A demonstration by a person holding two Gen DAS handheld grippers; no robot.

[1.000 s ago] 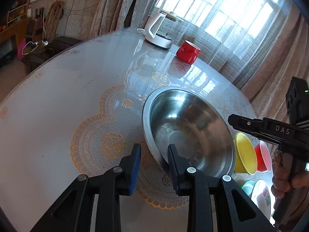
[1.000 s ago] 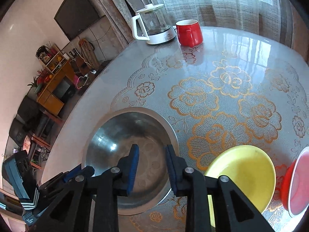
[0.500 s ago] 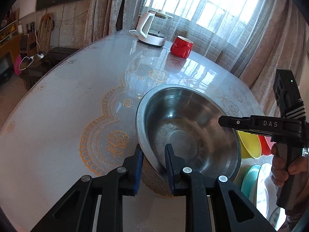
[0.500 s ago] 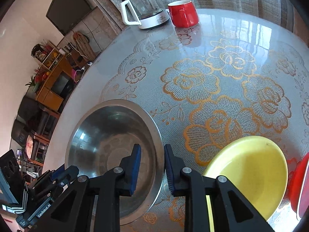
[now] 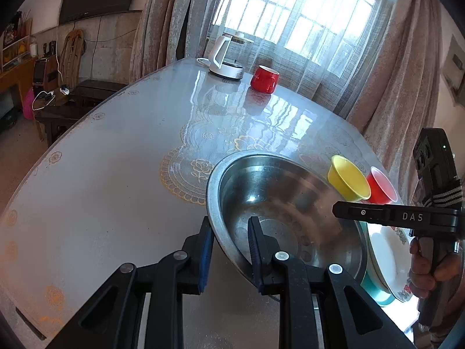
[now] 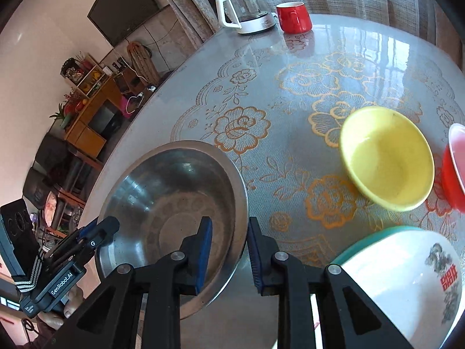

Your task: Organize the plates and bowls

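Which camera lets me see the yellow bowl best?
The right wrist view: the yellow bowl is big there and you look right into it. The left wrist view shows it small, from the side, behind the steel bowl.
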